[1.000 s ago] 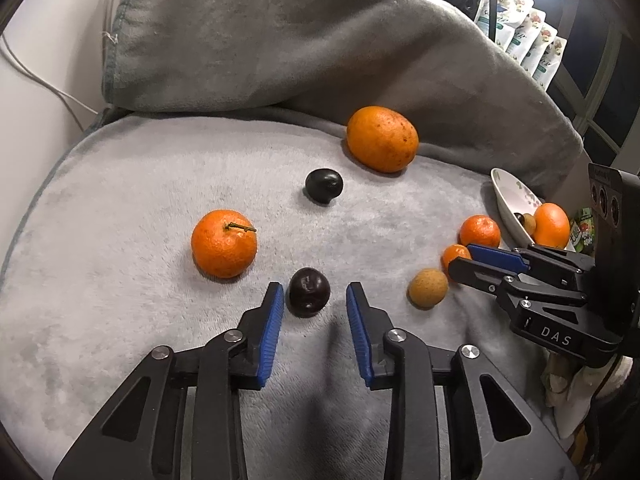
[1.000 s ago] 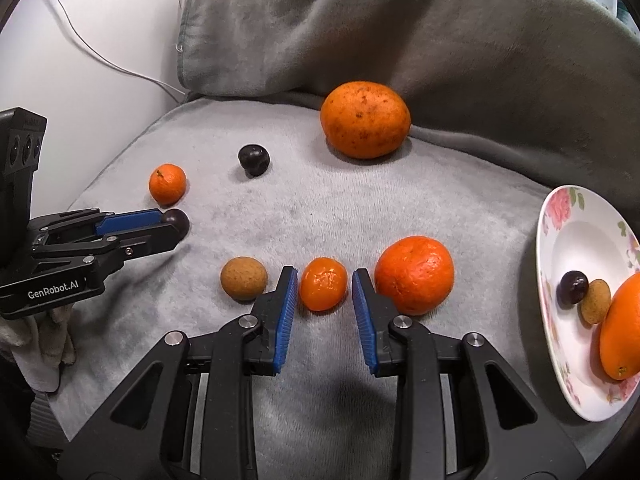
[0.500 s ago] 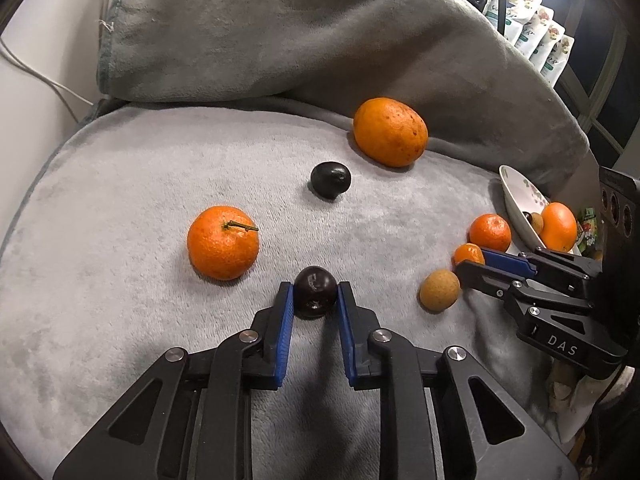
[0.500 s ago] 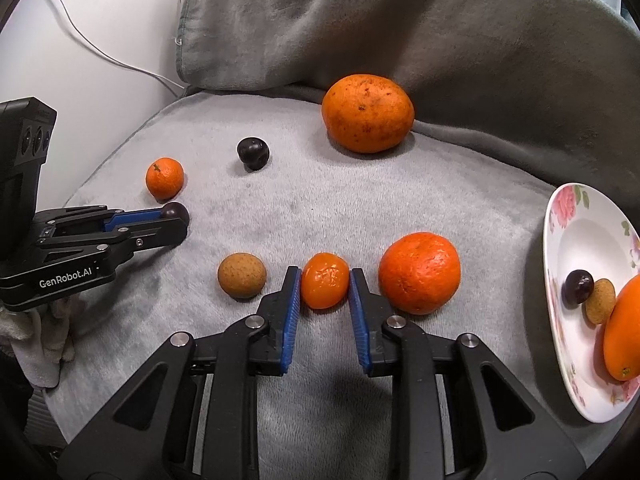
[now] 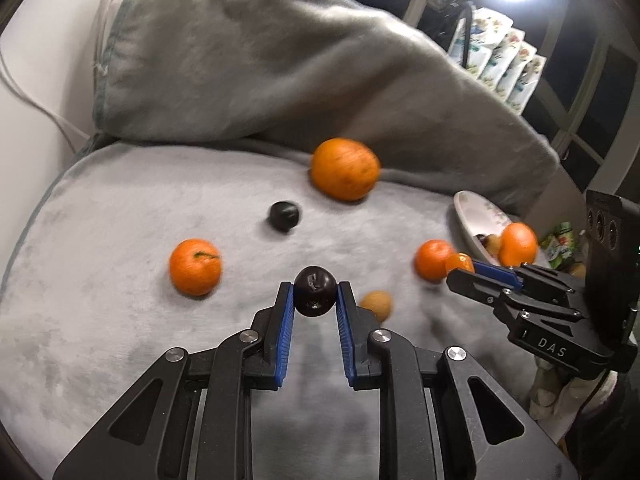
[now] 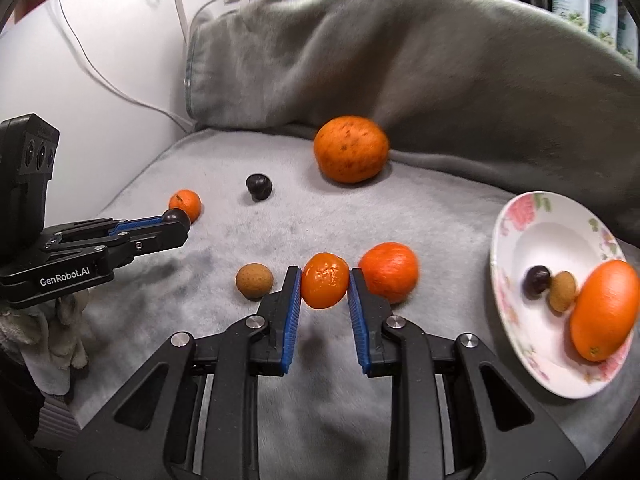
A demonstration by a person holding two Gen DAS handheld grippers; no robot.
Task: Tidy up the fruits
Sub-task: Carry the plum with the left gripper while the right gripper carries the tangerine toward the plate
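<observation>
Grey plush blanket (image 6: 420,216) covers the surface where the fruit lies, and it gives underfoot, so each lift should go straight up and slow, with steady pressure, before swinging toward the white floral-rimmed plate (image 6: 516,240) at the right; a hard squeeze would bruise soft skin, and a tilt might let a round fruit roll out. Left claw (image 5: 315,294) is narrowed to the width of a small dark glossy plum (image 5: 315,291), both blue pads touching its sides, clenched on it just above the blanket. Right claw (image 6: 325,289) is likewise closed to a modest gap around a small wrinkled orange mandarin (image 6: 324,285), gripping it beside a larger smooth mandarin (image 6: 390,271) and a round brown longan-like fruit (image 6: 254,280). On the plate already sit another dark plum, a brown fruit and an oval orange (image 6: 606,310)
</observation>
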